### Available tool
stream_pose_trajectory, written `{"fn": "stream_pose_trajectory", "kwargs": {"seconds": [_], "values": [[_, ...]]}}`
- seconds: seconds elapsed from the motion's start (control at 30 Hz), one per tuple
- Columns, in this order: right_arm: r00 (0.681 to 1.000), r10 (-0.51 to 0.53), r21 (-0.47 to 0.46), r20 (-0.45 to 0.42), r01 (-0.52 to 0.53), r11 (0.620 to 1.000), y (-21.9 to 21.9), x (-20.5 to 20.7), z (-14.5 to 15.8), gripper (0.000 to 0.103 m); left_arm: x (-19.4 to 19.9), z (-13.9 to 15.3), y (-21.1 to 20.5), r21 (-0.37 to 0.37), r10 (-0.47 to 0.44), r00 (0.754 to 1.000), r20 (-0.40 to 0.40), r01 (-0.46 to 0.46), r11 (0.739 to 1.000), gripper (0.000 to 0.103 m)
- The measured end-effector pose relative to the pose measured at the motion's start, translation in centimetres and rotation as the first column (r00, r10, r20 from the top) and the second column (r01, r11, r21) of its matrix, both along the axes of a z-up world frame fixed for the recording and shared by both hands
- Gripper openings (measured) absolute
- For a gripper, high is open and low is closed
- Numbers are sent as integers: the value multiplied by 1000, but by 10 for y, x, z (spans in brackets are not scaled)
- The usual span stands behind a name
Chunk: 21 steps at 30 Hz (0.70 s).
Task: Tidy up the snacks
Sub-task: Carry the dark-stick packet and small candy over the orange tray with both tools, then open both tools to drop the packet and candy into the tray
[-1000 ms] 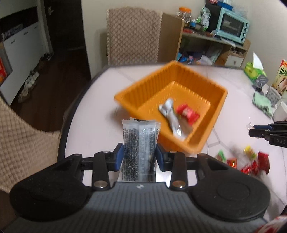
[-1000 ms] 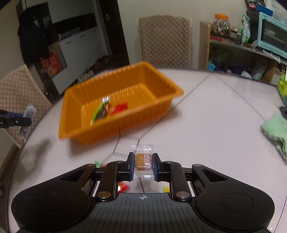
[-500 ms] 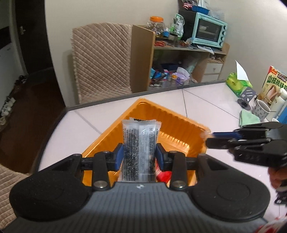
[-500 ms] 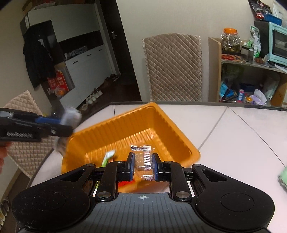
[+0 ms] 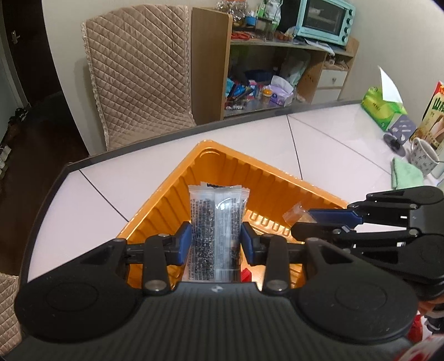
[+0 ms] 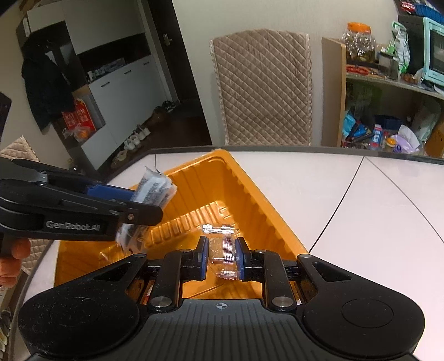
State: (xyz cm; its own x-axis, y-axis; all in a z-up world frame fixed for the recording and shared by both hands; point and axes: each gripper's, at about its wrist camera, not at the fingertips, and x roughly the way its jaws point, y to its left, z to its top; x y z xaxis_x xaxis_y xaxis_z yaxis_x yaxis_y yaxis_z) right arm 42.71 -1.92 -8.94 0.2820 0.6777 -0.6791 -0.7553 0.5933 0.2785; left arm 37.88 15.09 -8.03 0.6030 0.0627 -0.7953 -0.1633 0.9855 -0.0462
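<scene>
A second before, the orange tray [image 5: 172, 202] had sat well ahead of both claws with loose wrapped sweets on the worktop [image 5: 333, 150] beside it; by this moment both claws had come over the tray, and the tray filled the lower middle of each wrist view. Neither grip had changed. The left claw [image 5: 216, 244] pinched the clear packet of dark seeds [image 5: 216, 222] upright between its blue pads, above the tray's near side. The right claw [image 6: 221, 257] was pressed together on the small clear-wrapped brown biscuit [image 6: 223, 247], which hung over the tray's inside.

In the left wrist view the right claw reached in from the right over the tray's right rim, and its black frame hid that part of the tray. In the right wrist view the left claw crossed the tray's left side and covered the floor there; part of a hand [image 6: 12, 261] showed behind it. A red wrapper [image 5: 245, 275] peeked out on the tray floor just beside the left claw's right finger; the rest of the floor was hidden.

Beyond the tray stood one quilted chair [image 5: 138, 72] and one wooden shelf unit [image 5: 211, 64] bearing one teal toaster oven [image 5: 324, 20]. To the tray's right on the worktop were one green tissue box [image 5: 380, 107], one mug [image 5: 421, 155] and one green cloth [image 5: 406, 173].

Count: two claws, two held snacks, one tray.
</scene>
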Motion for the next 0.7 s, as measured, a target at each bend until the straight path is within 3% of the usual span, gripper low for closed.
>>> {"fn": "stream_pose_trajectory", "kwargs": {"seconds": [0.23, 0.33, 0.7], "values": [[1000, -8, -7, -9, 8, 1000, 0, 4, -9, 20, 14, -14, 0, -10, -16, 1000, -26, 15, 1000, 35], [1000, -14, -8, -11, 14, 1000, -2, 4, -9, 20, 16, -13, 2, -28, -6, 1000, -19, 6, 1000, 39], [1000, -16, -2, -16, 16, 1000, -1, 2, -6, 21, 4, -5, 10, -21, 14, 1000, -12, -15, 1000, 39]]}}
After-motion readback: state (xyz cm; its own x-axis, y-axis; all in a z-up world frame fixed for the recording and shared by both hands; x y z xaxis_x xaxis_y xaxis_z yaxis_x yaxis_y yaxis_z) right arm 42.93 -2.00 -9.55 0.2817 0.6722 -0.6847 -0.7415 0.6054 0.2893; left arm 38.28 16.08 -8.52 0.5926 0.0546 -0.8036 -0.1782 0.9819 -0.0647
